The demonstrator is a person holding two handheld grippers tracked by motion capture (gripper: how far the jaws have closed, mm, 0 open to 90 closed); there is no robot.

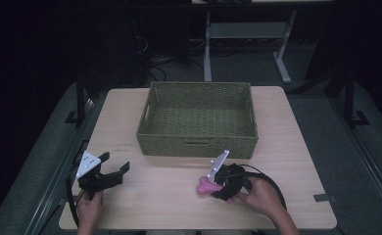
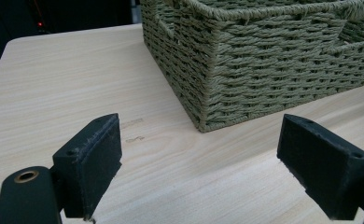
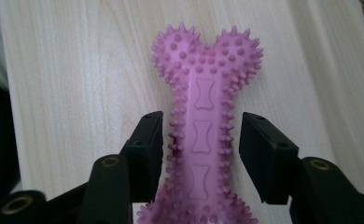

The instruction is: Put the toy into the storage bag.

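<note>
A pink spiky bone-shaped toy (image 1: 206, 186) lies flat on the wooden table (image 1: 155, 200), in front of the basket's right half. In the right gripper view the toy (image 3: 201, 93) runs lengthwise between the jaws of my right gripper (image 3: 201, 140). One jaw stands on each side of its narrow shaft; the left one is at the spikes and a thin gap shows on the right. In the high view my right gripper (image 1: 213, 188) rests low over the toy. My left gripper (image 1: 114, 162) hovers wide open and holding nothing at the table's near left, seen also in the left gripper view (image 2: 199, 149).
A green woven basket (image 1: 196, 142) with nothing visible inside sits at the table's middle back; its near corner (image 2: 208, 93) faces the left gripper. Bare tabletop lies between the two grippers. Dark floor, cables and a desk frame lie beyond the table.
</note>
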